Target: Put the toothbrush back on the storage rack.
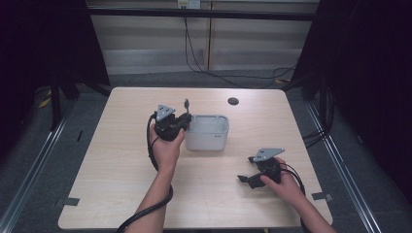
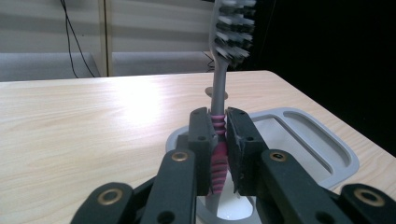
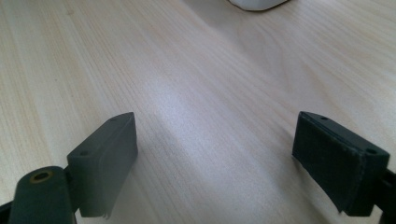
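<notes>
On the wooden table [image 1: 121,160], the grey holder [image 1: 208,132] sits just past centre. At its nine o'clock edge the left gripper [image 2: 218,135] is clamped on the toothbrush [image 2: 219,93], bristles up. The step in hand looks like seating the brush; whether its tip touches bottom is hidden. Next: lower, then release. The right gripper [image 3: 215,158] rests at five o'clock, jaws wide and empty.

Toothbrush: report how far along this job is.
Done: the left claw is shut on the toothbrush, held upright. In hand: it hovers at the grey holder's left end. Left: lowering and releasing it, probably. The right claw rests open over bare table.
</notes>
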A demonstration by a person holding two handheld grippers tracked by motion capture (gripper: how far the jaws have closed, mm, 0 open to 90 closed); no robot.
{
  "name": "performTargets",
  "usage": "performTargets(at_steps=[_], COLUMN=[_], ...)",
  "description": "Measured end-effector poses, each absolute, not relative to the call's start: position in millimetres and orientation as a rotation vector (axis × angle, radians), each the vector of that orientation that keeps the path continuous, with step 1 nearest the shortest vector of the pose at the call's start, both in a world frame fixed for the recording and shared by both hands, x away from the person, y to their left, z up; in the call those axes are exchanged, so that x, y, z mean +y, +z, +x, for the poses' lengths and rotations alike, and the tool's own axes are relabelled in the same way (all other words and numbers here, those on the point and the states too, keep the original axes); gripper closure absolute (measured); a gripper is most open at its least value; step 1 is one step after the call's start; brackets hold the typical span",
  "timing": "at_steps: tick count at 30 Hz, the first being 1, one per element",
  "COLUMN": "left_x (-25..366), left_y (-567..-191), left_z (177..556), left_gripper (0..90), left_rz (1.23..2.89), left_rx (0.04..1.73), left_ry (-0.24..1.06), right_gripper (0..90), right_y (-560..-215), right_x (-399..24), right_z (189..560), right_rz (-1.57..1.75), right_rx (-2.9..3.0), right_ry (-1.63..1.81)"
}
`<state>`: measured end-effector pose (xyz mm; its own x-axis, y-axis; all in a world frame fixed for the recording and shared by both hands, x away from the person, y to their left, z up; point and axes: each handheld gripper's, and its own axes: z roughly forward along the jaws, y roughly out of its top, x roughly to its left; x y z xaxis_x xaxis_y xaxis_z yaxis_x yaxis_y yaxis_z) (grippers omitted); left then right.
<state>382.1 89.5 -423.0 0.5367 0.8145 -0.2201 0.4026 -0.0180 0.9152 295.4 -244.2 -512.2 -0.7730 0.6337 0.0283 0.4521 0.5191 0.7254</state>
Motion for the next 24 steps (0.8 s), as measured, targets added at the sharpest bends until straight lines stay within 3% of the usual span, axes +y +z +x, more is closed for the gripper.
performTargets(at_steps=[24], left_x=[84.9], left_y=[-428.5], left_z=[381.6], left_gripper=[80.8], left_rz=[1.671], left_rx=[1.045], left_ry=[0.462], right_gripper=[13.6], right_y=[-512.2], right_x=[-244.2], right_z=[295.4], right_rz=[0.919], right_rx=[2.521], right_ry=[1.099])
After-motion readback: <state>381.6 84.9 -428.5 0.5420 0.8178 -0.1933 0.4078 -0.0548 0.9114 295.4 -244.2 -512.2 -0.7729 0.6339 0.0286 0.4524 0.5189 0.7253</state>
